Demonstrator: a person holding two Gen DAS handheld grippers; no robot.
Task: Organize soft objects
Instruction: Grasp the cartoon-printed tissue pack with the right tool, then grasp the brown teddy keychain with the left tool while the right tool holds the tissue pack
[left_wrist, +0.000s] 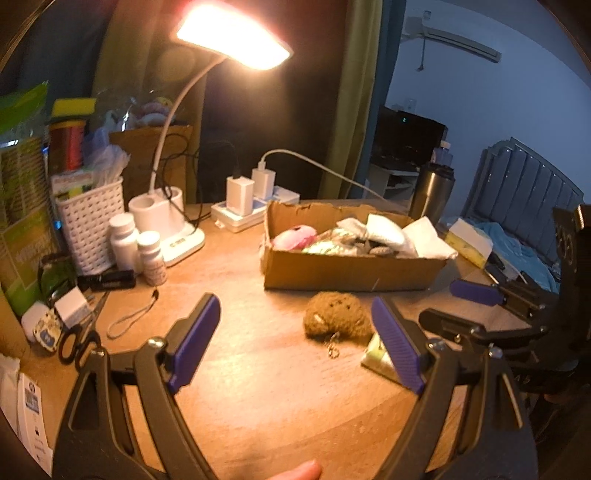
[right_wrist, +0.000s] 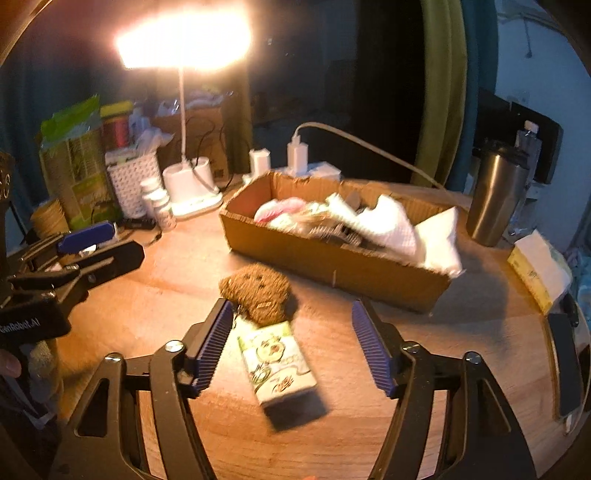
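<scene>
Both grippers released, nothing held: left gripper (left_wrist: 295, 343), right gripper (right_wrist: 290, 345) w/ tissue pack (right_wrist: 279, 363) lying untouched between jaws; brown plush (right_wrist: 256, 295) adj., cardboard box (right_wrist: 332, 262) behind.

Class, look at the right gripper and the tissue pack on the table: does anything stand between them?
Nothing visible does. The tissue pack lies flat on the table between the open fingers of the right gripper. The brown plush toy sits just beyond the pack's far end, not in the way.

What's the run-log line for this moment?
left gripper open, empty | right gripper open over tissue pack | brown plush outside cardboard box
</scene>
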